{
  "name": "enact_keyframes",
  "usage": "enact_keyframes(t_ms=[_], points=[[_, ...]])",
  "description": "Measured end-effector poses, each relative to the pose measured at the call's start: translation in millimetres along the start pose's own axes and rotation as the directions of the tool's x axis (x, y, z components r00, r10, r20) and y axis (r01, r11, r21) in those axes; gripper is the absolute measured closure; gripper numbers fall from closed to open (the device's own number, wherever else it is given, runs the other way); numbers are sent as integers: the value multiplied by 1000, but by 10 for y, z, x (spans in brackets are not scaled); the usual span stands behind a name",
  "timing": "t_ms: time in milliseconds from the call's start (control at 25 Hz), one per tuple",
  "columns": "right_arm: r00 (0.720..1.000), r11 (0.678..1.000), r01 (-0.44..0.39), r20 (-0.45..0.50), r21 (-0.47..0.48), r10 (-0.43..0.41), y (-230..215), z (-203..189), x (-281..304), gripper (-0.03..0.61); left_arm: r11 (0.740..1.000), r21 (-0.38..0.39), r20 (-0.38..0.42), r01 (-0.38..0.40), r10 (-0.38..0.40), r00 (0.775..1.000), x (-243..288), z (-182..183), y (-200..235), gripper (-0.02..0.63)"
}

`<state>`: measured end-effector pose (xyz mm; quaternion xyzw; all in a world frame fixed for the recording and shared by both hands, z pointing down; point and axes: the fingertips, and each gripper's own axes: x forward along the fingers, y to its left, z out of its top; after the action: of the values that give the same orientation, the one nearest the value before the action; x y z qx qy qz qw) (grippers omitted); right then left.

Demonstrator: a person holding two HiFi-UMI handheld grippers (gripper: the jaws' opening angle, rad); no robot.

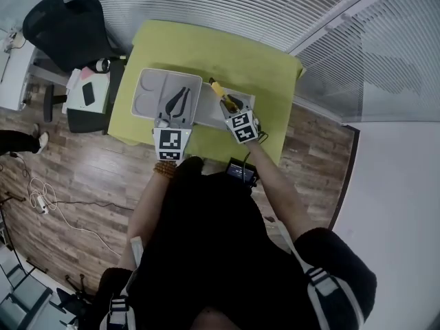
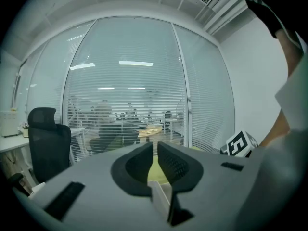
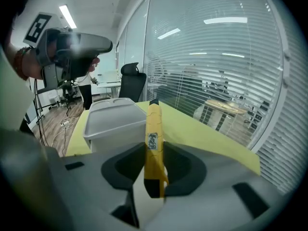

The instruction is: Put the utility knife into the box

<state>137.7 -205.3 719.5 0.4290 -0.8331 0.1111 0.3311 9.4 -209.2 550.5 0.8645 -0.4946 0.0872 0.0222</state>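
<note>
- Left gripper (image 2: 155,150): it sits over the left half of the box. Its jaws are drawn almost together, with only a narrow slit between the pads and nothing in it. It carries no load.
- Box (image 1: 146,91): grey, hard-walled plastic, resting on the green table (image 1: 206,50). In the right gripper view its near wall stands just left of the knife. Whether its top is open on that side cannot be told.
- Utility knife (image 3: 153,129): yellow with a dark tip. It is at the right end of the box and not yet inside it. Judge it light and stiff, with a smooth plastic casing that may swivel or slide in a narrow grip. Whether the blade is out cannot be seen, so treat the dark tip, which points away from you, as the end to keep clear of the box wall.
- Right gripper (image 3: 153,150): to the right of the box, with its jaws pinching the knife across its flat sides, towards the rear of the body. The long front part hangs past the pads. A hold nearer the middle would likely balance better, but the present one should serve if you lower it slowly.
</note>
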Motion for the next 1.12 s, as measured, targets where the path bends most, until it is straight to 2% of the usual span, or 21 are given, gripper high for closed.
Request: enact_keyframes(t_ms=[200,720,1120], points=[[997,999,-33,-66,-38,30,70,-173,116,469,1000,-10,-4,-3,3,1000,9,-19,21,575],[972,995,-98,-219,-25,90,141,-477,354,468,1000,-21,-21,-18,18,1000,10,-86,93,575],[934,988,-152,-330,-16,138,245,-625,484,468,999,-24,-26,-27,27,999,12,-127,146,575]])
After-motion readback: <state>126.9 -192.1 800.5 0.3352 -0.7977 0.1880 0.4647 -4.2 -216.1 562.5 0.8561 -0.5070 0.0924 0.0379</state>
